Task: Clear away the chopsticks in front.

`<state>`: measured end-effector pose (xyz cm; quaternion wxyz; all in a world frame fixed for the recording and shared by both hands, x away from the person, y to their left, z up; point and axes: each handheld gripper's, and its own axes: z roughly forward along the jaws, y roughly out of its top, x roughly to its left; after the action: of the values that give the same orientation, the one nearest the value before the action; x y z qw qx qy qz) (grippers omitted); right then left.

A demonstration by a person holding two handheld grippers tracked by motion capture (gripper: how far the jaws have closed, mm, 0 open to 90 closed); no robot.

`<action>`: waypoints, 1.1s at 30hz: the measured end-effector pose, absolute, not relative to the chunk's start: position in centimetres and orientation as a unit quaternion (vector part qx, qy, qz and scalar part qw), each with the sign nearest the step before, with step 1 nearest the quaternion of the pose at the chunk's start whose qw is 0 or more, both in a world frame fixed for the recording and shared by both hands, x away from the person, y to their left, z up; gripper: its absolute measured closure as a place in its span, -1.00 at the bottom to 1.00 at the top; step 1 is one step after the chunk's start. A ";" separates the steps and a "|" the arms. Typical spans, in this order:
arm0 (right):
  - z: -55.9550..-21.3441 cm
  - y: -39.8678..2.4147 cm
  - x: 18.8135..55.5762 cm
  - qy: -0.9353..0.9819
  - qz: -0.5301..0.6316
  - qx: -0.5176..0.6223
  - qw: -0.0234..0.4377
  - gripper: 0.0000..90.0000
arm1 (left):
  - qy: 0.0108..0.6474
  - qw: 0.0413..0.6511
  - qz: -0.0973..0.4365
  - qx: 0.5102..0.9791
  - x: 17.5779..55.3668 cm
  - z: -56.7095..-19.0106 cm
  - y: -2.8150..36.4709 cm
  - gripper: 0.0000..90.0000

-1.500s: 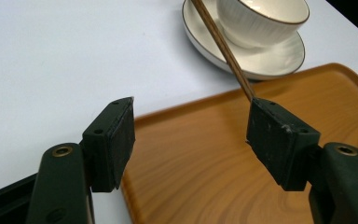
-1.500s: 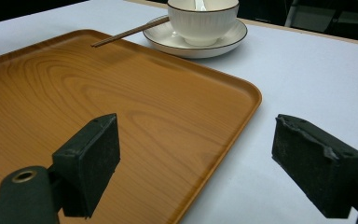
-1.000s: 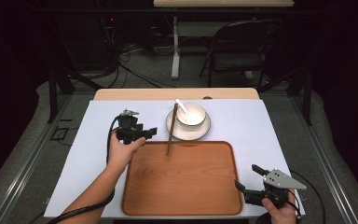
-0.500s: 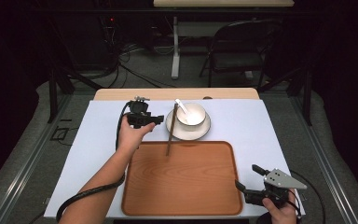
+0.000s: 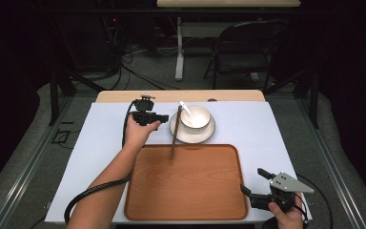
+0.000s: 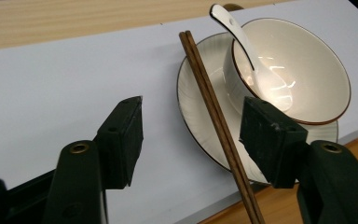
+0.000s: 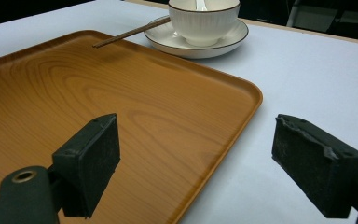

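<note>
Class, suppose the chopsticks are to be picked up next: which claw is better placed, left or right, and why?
Probably the left claw: it is open beside the chopsticks leaning on the saucer. The right claw is open at the tray's near corner.

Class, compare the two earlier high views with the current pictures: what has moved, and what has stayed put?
The left gripper has travelled away from the person and toward the saucer, its jaws open and empty, now straddling the chopsticks without gripping them. The right gripper stayed open at the tray's near right corner. The bowl, spoon, chopsticks and tray lie as before.
</note>
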<state>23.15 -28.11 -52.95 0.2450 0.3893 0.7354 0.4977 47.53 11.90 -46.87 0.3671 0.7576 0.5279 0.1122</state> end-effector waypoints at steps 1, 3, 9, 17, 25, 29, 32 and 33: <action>-52.9 -28.1 23.2 0.736 0.498 0.389 0.245 -0.67 | 0.530 0.364 0.108 0.758 47.7 -47.1 11.8 -0.09; -53.0 -28.1 23.2 0.735 0.498 0.389 0.245 -0.67 | 0.532 0.363 0.102 0.758 47.8 -47.2 11.8 -0.06; -53.0 -28.1 23.2 0.735 0.499 0.389 0.245 -0.67 | 0.544 0.353 0.069 0.758 48.4 -47.8 11.2 0.15; -53.0 -28.1 23.2 0.735 0.499 0.389 0.244 -0.67 | 0.551 0.335 0.030 0.764 49.1 -48.4 9.9 0.35; -53.0 -28.2 23.2 0.734 0.501 0.389 0.243 -0.67 | 0.563 0.308 0.004 0.767 49.7 -49.1 8.4 0.56; -53.0 -28.2 23.1 0.734 0.501 0.389 0.242 -0.67 | 0.568 0.299 0.001 0.767 50.1 -49.6 8.2 0.65; -53.0 -28.2 23.1 0.734 0.501 0.389 0.242 -0.67 | 0.571 0.297 0.000 0.766 50.2 -49.9 8.2 0.66; -53.0 -28.2 23.1 0.734 0.501 0.389 0.242 -0.67 | 0.575 0.296 -0.005 0.763 50.4 -50.1 8.2 0.67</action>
<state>23.13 -28.24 -52.97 0.2422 0.3887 0.7341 0.5013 50.38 8.25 -50.09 0.2957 0.7628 0.5750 -0.0053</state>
